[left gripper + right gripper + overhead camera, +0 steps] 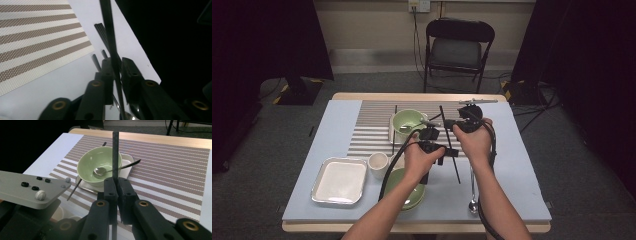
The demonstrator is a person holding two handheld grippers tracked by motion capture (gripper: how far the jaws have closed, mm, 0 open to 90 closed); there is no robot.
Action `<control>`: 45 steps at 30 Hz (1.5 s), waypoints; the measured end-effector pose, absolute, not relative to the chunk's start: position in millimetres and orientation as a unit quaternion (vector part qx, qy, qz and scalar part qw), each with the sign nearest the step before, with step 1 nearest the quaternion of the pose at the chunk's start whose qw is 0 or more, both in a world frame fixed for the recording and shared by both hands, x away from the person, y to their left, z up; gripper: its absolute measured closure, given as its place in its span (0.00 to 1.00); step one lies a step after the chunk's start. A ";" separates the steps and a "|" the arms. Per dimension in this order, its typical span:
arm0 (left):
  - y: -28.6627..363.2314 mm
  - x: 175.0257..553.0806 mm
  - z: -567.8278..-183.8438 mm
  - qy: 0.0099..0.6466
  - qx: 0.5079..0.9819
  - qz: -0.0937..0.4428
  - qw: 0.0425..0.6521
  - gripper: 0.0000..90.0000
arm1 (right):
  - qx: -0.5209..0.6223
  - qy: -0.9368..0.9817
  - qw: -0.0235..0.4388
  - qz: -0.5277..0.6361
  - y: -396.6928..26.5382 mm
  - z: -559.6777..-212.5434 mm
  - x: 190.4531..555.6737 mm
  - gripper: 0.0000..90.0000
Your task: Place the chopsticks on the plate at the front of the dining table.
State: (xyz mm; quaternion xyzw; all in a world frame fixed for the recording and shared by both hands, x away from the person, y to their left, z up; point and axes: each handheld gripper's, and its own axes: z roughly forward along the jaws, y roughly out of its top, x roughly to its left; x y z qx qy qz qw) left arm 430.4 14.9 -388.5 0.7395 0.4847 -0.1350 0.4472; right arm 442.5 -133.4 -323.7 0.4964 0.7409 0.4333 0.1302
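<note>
A long black chopstick slants across the blue mat to the right of the green bowl. My right gripper comes in from the right, shut on the chopstick, which rises straight from its jaws in front of the bowl. My left gripper sits just nearer, and its jaws stand tight against a chopstick running between them; my left gripper reads as shut on it. I cannot tell whether both hold the same stick. A metal spoon lies in the bowl.
The bowl stands on a white square plate on the striped placemat. Another chopstick lies left of it. Nearer are a cup, a white tray, a second green bowl and a spoon. A chair stands beyond the table.
</note>
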 end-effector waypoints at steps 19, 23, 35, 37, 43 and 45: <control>19.5 429.4 -381.9 0.526 0.712 -0.177 0.431 0.96 | 0.469 0.756 0.173 0.422 -143.7 -325.3 443.7 0.79; 20.2 429.5 -381.4 0.525 0.714 -0.176 0.429 0.96 | 0.468 0.757 0.175 0.421 -146.5 -327.5 444.0 0.75; 23.4 429.9 -379.9 0.519 0.723 -0.177 0.419 0.96 | 0.471 0.754 0.183 0.420 -154.2 -334.3 445.5 0.68; 24.2 430.6 -379.5 0.519 0.724 -0.178 0.419 0.96 | 0.473 0.753 0.182 0.420 -155.4 -335.4 445.6 0.68; 24.7 430.7 -377.8 0.519 0.727 -0.176 0.414 0.96 | 0.474 0.753 0.183 0.418 -157.8 -337.9 446.1 0.67; 25.4 431.0 -377.3 0.518 0.729 -0.174 0.413 0.96 | 0.475 0.753 0.183 0.417 -158.6 -338.5 446.3 0.66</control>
